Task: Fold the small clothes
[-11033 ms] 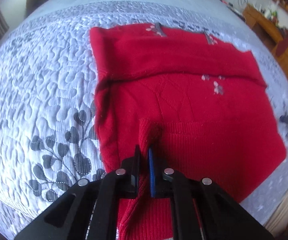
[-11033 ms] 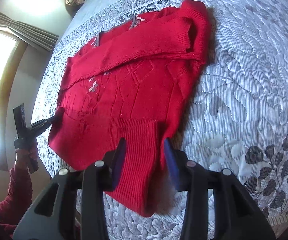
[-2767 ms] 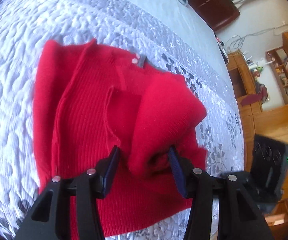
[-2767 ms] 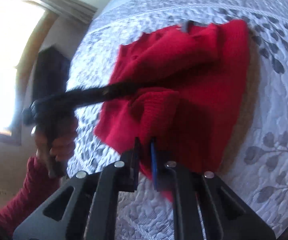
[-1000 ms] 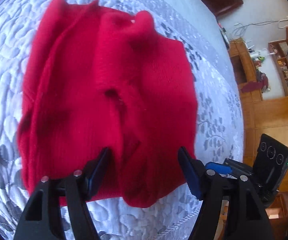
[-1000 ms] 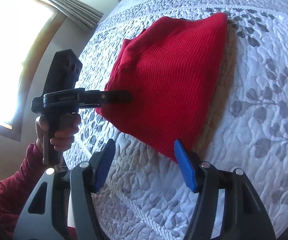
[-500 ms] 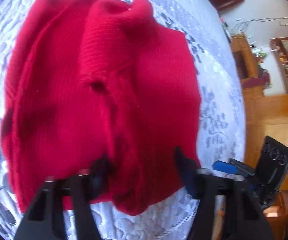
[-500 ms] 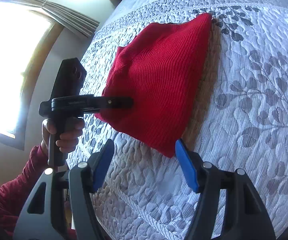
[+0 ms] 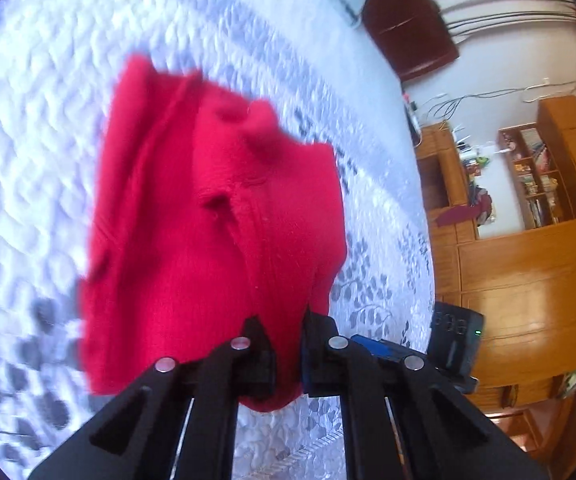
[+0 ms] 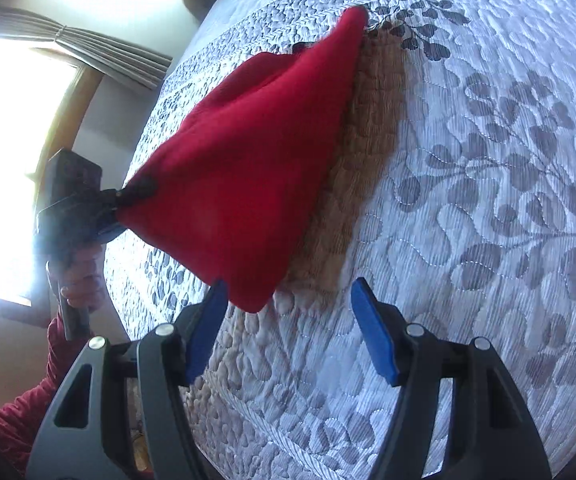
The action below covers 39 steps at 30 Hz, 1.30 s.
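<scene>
A folded red sweater (image 9: 216,216) lies on the quilted bed (image 9: 48,80). My left gripper (image 9: 284,320) is shut on its near edge, a thick fold of knit pinched between the jaws. In the right wrist view that gripper (image 10: 128,196) pulls one corner up, so the sweater (image 10: 248,168) rises like a tent while its far corner stays on the quilt. My right gripper (image 10: 288,284) stands open just in front of the sweater's lowest corner, which hangs beside the left blue pad (image 10: 208,328). Nothing is between its jaws.
The grey leaf-patterned quilt (image 10: 488,160) stretches to the right of the sweater. A hand (image 10: 80,280) in a red sleeve (image 10: 8,420) holds the left gripper by a bright window (image 10: 8,160). Wooden cabinets (image 9: 528,272) and a dark headboard (image 9: 404,20) stand beyond the bed.
My left gripper has closed on the sweater's near edge and lifted it, pulling that side off the quilt. The right gripper stays open and has edged closer to the hanging corner.
</scene>
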### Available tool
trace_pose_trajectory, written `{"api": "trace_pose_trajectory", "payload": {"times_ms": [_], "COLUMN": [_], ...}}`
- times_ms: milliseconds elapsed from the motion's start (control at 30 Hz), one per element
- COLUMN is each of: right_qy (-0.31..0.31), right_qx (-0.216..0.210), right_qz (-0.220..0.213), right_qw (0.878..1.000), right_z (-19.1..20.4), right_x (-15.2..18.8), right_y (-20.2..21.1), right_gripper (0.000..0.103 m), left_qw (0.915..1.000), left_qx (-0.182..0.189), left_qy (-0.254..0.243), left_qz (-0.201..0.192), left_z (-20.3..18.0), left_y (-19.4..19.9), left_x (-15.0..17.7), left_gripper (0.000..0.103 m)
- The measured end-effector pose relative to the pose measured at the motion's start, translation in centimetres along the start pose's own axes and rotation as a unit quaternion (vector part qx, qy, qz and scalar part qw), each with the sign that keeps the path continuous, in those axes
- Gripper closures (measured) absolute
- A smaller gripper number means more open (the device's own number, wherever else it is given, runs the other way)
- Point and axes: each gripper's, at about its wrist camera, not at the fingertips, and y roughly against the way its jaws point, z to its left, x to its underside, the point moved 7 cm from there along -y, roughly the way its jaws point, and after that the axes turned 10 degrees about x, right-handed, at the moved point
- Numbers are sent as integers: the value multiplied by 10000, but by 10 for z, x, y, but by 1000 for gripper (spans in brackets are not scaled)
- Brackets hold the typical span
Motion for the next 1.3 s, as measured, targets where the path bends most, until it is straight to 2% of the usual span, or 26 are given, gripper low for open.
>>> {"api": "trace_pose_trajectory", "payload": {"times_ms": [67, 200, 267, 400, 533, 600, 667, 700, 733, 767, 800, 833, 967, 1067, 1133, 1200, 1300], "right_qy": [54, 139, 105, -45, -95, -282, -403, -456, -459, -435, -436, -440, -93, -25, 113, 138, 305], "right_qx": [-25, -88, -171, -445, -388, -478, -594, -619, -611, -621, -800, -840, -608, -115, 511, 713, 799], "right_qz": [11, 75, 150, 335, 620, 747, 829, 890, 900, 901, 951, 926, 567, 605, 837, 986, 950], "right_qw": [10000, 9998, 9997, 9984, 9973, 9957, 9940, 9931, 9930, 9930, 9913, 9912, 9965, 9981, 9951, 9925, 9918], "right_z": [4, 17, 24, 41, 53, 54, 54, 53, 53, 56, 59, 59, 55, 47, 36, 34, 43], "right_x": [-1, -5, -9, -14, -17, -20, -23, -24, -25, -25, -23, -22, -18, -7, 2, 5, -2], "right_y": [-3, -12, -20, -37, -62, -76, -85, -91, -93, -94, -93, -90, -57, -40, -52, -72, -72], "right_gripper": [38, 37, 33, 22, 20, 25, 38, 41, 48, 71, 83, 86, 90, 91, 90, 87, 76], "left_qw": [9997, 9983, 9976, 9980, 9979, 9978, 9979, 9979, 9980, 9980, 9979, 9979, 9971, 9929, 9877, 9832, 9835], "left_qx": [-150, -163, -101, -128, -150, -156, -207, -242, -298, -343, -375, -407, -733, -1106, -1392, -1626, -1612], "left_qy": [8, 399, 621, 596, 623, 633, 602, 590, 549, 521, 514, 505, 197, -284, -505, -647, -592], "left_qz": [-173, -403, -276, -145, -131, -131, -114, -109, -97, -95, -81, -82, 53, 328, 496, 522, 568], "left_z": [11, 58, 75, 84, 91, 96, 96, 95, 93, 87, 84, 84, 61, 43, 41, 43, 37], "left_y": [20, 49, 40, 20, 17, 19, 20, 18, 17, 12, 9, 9, -6, -25, -43, -54, -53], "left_x": [-5, -11, -4, 9, 12, 14, 15, 15, 15, 15, 15, 15, 25, 38, 46, 48, 45], "left_gripper": [96, 96, 95, 95, 95, 95, 94, 94, 94, 94, 94, 94, 94, 92, 91, 89, 86]}}
